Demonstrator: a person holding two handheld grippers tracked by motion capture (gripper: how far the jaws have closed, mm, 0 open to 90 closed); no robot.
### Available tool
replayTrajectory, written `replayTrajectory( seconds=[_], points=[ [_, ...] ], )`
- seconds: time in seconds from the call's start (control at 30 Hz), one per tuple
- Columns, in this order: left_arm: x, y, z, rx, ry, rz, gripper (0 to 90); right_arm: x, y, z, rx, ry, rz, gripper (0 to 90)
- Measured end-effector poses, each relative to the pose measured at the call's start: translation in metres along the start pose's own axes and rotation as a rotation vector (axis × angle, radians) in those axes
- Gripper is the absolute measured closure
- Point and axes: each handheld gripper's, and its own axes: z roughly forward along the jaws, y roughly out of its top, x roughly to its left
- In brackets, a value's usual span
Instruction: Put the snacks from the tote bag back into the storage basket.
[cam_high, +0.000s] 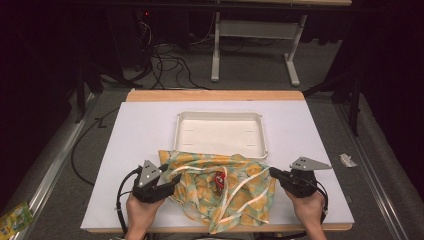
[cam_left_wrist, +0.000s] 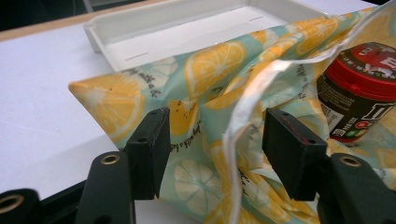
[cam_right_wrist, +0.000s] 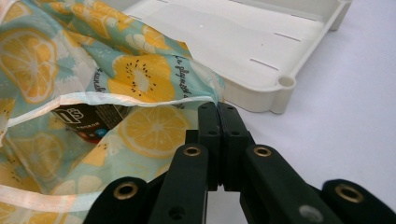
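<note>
A thin bag printed with yellow lemon slices lies crumpled on the white table top, its mouth edged with a pale hem. Inside it lies a dark jar with a red lid, also seen as the jar and the jar's label. My left gripper is at the bag's left corner. In the left gripper view the left gripper is open, with bag fabric and the hem lying loose between the jaws. My right gripper is shut on the bag's rim at its right side.
A shallow white tray stands just behind the bag, and its near rim is close to my right gripper. The table's front edge runs under the person's hands. Cables and a desk frame are on the floor beyond.
</note>
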Motion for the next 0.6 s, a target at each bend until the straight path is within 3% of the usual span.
replayTrajectory(
  seconds=[0.13, 0.2, 0.23, 0.27, 0.3, 0.37, 0.6],
  points=[
    [0.002, 0.000, 0.009, 0.023, -0.034, -0.021, 49.8, -0.005, -0.002, 0.003, 0.008, -0.004, 0.007, 90.0],
    [0.002, 0.000, 0.012, 0.031, -0.056, -0.020, 62.2, -0.007, -0.003, 0.005, 0.016, -0.008, 0.019, 90.0],
    [0.001, 0.000, 0.013, 0.033, -0.069, -0.015, 62.2, -0.009, -0.003, 0.006, 0.018, -0.012, 0.020, 90.0],
    [0.000, 0.000, 0.013, 0.031, -0.079, -0.012, 72.2, -0.011, -0.004, 0.007, 0.021, -0.014, 0.028, 90.0],
    [-0.001, 0.000, 0.013, 0.026, -0.094, -0.004, 72.2, -0.011, -0.004, 0.007, 0.021, -0.014, 0.028, 90.0],
    [-0.002, 0.000, 0.013, 0.024, -0.114, -0.002, 83.0, -0.015, -0.005, 0.009, 0.028, -0.024, 0.034, 90.0],
    [-0.006, 0.002, 0.013, 0.033, -0.153, 0.014, 88.6, -0.018, -0.006, 0.017, 0.042, -0.037, 0.047, 88.6]
  ],
)
